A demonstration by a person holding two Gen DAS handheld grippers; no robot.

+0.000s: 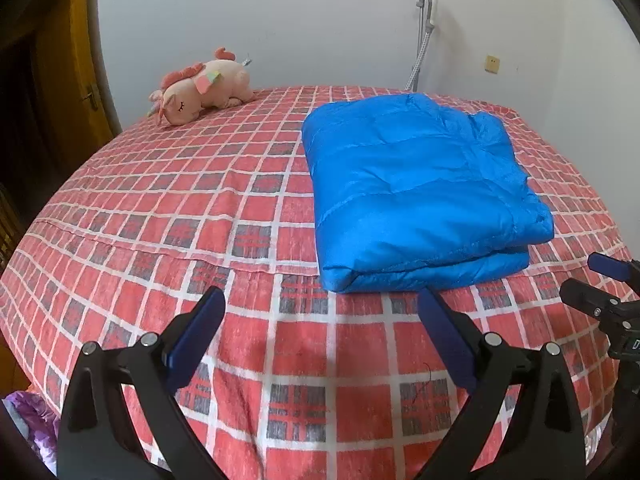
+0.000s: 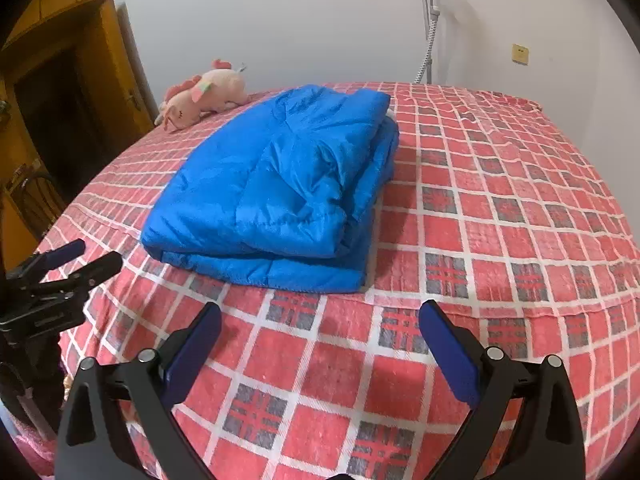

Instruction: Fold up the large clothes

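We find the jacket (image 1: 420,188) folded in a flat bundle on the bed (image 1: 180,208), near a plush (image 1: 202,90). Our left gripper (image 1: 322,300) and right gripper (image 2: 320,314) are both released, empty, just short of the jacket.

The near strip of the bed (image 1: 304,380) in front of the folded blue jacket (image 1: 416,196) is bare checked cover, open to both grippers. Left of the jacket a wide stretch lies free out to the plush unicorn (image 1: 200,92) at the far left corner. Right of the jacket, the cover (image 2: 520,200) is open to the far edge, rumpled there.
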